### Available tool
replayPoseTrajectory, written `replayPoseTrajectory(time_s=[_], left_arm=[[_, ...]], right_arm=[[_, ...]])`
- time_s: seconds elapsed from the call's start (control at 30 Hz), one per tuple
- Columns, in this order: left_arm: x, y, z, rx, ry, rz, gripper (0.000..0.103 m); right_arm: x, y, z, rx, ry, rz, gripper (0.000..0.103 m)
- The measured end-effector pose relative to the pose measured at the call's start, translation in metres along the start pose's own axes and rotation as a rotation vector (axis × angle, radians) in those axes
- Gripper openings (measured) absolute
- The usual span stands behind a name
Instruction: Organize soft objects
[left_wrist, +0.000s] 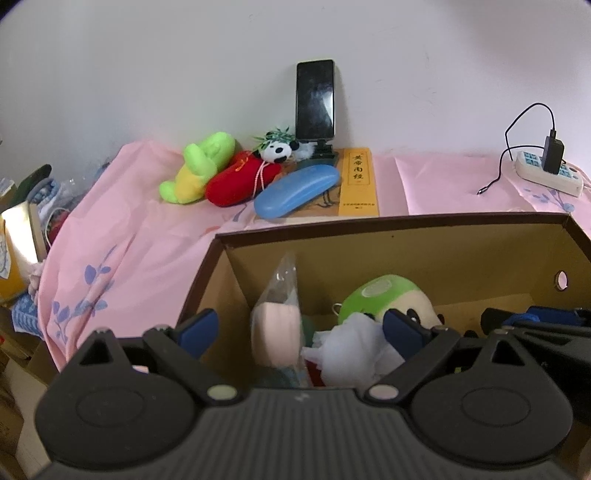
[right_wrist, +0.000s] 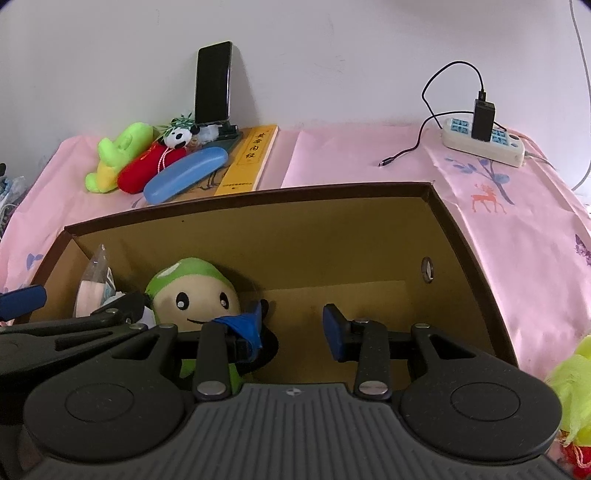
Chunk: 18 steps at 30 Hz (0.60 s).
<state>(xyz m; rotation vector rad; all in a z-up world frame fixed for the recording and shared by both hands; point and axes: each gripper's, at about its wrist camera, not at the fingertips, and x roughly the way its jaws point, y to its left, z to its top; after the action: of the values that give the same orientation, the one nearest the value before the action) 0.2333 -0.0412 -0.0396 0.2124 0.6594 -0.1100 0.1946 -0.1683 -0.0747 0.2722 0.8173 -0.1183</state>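
Sitting on the pink floral cloth that covers the tabletop (right_wrist: 369, 158), the open brown cardboard box (right_wrist: 295, 236) serves as the landmark here. Much of its floor is hidden behind the two black tool bodies, so what lies at the bottom near the front wall cannot be made out. Inside it, at the left end, a clear plastic bag of pale pink pads (left_wrist: 277, 325) stands tilted, its lower part cut off by the left tongs (left_wrist: 301, 330). Beside it lies a crumpled white soft cloth (left_wrist: 351, 350) with a red scrap under it, too hidden to name. The round plush toy with a green cap and a smiling cream face (right_wrist: 195, 291) rests against the box's back wall; its lower body is blocked.

The left tongs hang wide apart over the bag and the cloth, clamping nothing. The right tongs (right_wrist: 293, 328) are also spread apart inside the box, empty; whether the left pad (right_wrist: 243, 326) touches the plush face cannot be told.

Behind the box, a green and yellow plush (left_wrist: 199, 166), a red plush pouch (left_wrist: 240, 179), a small panda toy (left_wrist: 277, 149) and a blue hard glasses case (left_wrist: 295, 192) are heaped together.
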Motion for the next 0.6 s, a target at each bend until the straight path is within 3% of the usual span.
replayPoseTrajectory(time_s=[0.6], left_arm=[[0.0005,-0.0010,-0.0006,-0.013,0.006,0.013,0.096]], right_arm=[[0.0013,-0.0003,0.0002,-0.005,0.007,0.013,0.020]])
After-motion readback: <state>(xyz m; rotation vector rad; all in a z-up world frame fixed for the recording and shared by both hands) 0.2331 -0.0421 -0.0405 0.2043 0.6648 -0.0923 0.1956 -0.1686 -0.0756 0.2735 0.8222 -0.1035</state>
